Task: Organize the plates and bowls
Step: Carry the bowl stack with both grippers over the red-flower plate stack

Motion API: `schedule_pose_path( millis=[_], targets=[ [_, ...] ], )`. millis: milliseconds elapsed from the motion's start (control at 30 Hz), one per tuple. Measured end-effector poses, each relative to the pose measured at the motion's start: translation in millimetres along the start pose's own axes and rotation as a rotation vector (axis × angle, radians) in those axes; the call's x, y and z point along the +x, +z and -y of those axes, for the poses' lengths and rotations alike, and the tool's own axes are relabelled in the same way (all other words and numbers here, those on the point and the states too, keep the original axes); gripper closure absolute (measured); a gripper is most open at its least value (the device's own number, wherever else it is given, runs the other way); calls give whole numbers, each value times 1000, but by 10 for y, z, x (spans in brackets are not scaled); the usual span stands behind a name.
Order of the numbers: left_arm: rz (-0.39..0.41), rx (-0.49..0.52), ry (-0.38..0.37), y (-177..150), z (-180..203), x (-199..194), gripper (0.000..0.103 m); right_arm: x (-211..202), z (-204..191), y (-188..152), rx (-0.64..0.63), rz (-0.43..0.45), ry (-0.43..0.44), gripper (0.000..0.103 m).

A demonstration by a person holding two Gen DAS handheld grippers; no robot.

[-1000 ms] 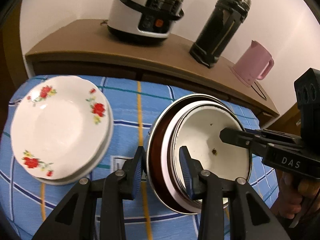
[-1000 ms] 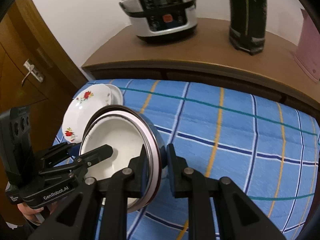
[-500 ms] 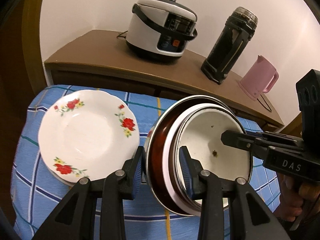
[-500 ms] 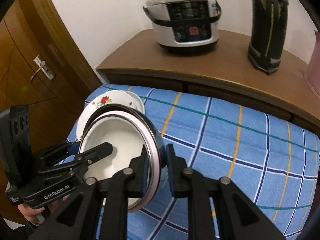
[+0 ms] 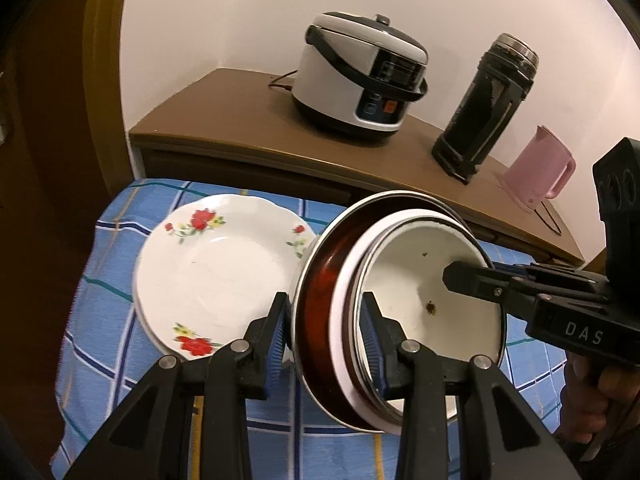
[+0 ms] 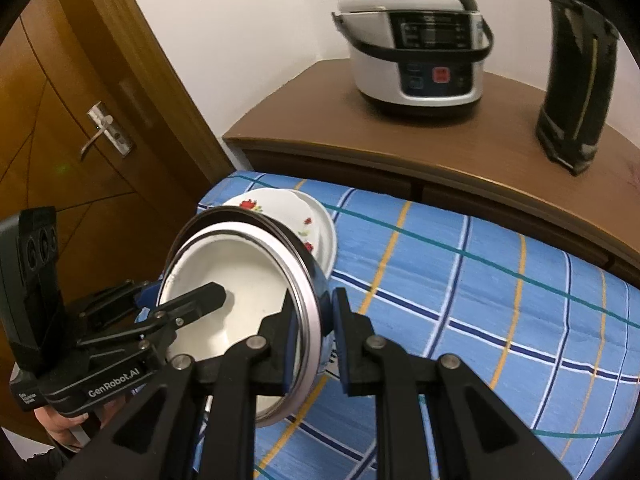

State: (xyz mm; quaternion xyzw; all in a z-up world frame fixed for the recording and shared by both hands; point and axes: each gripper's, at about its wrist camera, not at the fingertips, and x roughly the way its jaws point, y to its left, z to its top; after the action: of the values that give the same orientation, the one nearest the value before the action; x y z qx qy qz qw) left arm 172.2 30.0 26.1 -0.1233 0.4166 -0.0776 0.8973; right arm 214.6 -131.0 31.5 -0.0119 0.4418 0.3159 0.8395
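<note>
Blue checked cloth covers the table. Both grippers hold the stack of bowls up in the air, tipped. The left gripper pinches the thick near rim. The right gripper pinches the thin far rim, almost shut. The flowered plates sit just beside. Next, I think, the bowls must be lowered gently and kept level.

Two grippers. Two nested bowls between them. At least two stacked plates left of them. One cooker, one flask, one jug beyond.
</note>
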Motion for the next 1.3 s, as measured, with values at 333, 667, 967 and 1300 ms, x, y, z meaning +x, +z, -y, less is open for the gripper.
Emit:
schedule_pose_path(
  millis=[333, 667, 967, 1300],
  targets=[
    [-5, -23, 38, 65, -195, 23, 67, 202, -113, 97, -8, -25, 18, 86],
    [-19, -39, 88, 196, -409, 84, 67, 438, -218, 273, -20, -54, 37, 86],
    [-42, -61, 116, 281, -628, 201, 67, 748, -299, 346, -26, -115, 46, 87],
    [-78, -80, 113, 292, -737, 320, 67, 915, -337, 428, -27, -150, 37, 86]
  ],
)
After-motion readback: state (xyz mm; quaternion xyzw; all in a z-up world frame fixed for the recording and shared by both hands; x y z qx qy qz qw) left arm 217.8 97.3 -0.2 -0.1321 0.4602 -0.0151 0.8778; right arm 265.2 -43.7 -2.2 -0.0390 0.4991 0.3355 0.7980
